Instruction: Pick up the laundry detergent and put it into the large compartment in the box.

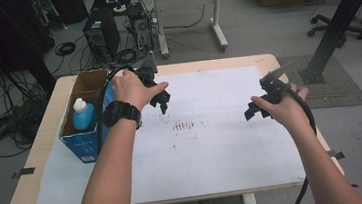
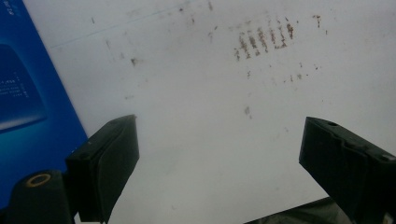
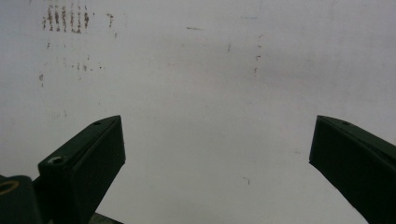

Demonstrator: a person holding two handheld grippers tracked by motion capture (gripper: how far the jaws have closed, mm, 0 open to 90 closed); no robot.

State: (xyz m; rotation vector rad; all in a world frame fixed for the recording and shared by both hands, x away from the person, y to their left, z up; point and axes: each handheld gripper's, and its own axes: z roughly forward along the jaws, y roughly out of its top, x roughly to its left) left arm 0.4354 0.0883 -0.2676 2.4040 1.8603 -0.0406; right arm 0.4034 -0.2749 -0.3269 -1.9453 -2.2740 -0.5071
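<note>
bottle (image 1: pixel 83 115): lower body hidden inside the blue box (image 1: pixel 85 141); label too small to read.
blue box in the left gripper view (image 2: pixel 28 93): cut off by the edge at 9 o'clock; its print is blurred.
left gripper (image 1: pixel 161 100): mostly covered by the left hand (image 1: pixel 135 89) in the high view.
brown marks (image 1: pixel 184 126): too small to make out as writing or stains.
right gripper view, jaw at 4 o'clock: cut off by the frame's edge.
person: forearms cut off at 6 o'clock.

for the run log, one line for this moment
left hand-held gripper: open, beside blue box | right hand-held gripper: open, over white sheet
</note>
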